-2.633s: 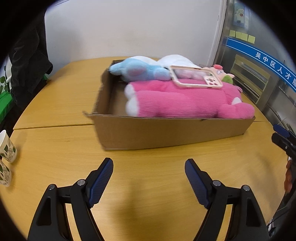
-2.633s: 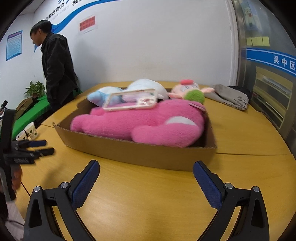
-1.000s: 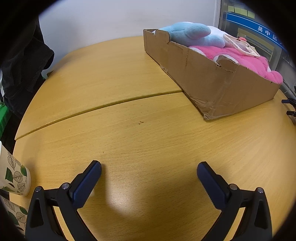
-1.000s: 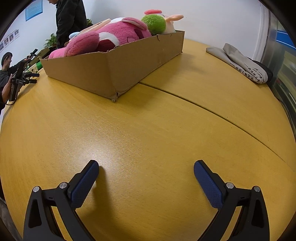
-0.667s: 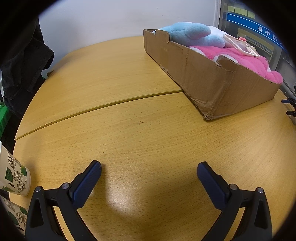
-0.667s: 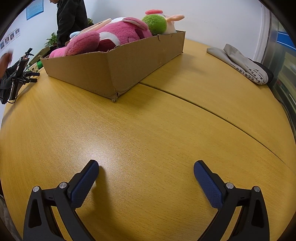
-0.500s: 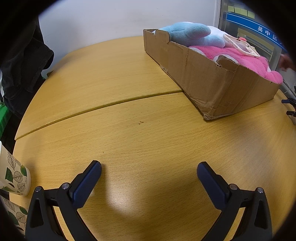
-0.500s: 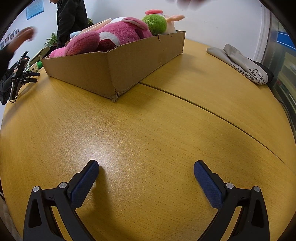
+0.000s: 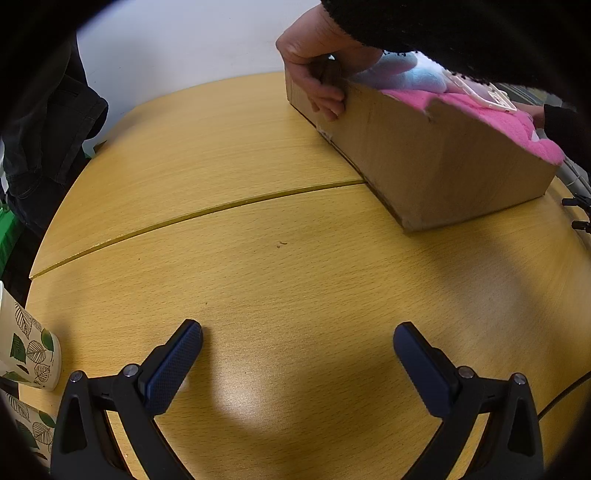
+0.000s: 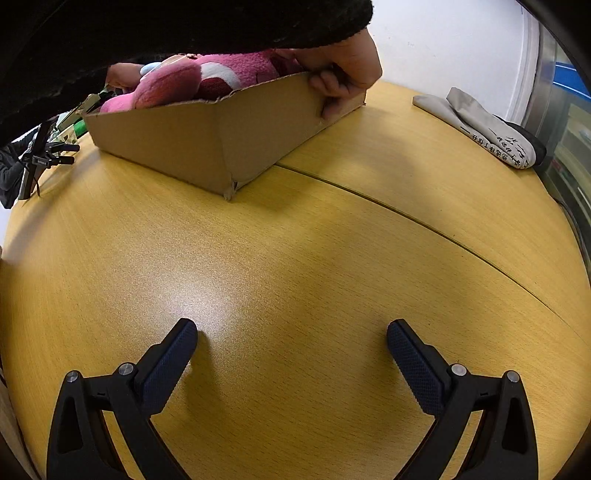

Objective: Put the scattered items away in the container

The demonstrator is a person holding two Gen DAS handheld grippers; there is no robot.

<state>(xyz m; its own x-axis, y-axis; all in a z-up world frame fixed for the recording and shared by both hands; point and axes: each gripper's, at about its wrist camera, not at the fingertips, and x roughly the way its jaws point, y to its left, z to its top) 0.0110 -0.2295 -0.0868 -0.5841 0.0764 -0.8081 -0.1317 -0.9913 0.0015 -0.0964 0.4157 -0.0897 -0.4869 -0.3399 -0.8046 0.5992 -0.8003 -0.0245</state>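
Both grippers sit low over the bare table, set down and idle: left gripper fingers spread, empty; right gripper likewise spread, empty. Cardboard box at the far side holds the pink plush, blue plush and phone case. A hand grips each box end, likely to carry it. Task looks done.

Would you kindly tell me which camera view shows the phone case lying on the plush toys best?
The left wrist view: the pale phone case lies on the pink plush inside the cardboard box, with its camera cut-out visible. In the right wrist view a dark sleeve covers that spot, so the case cannot be made out.
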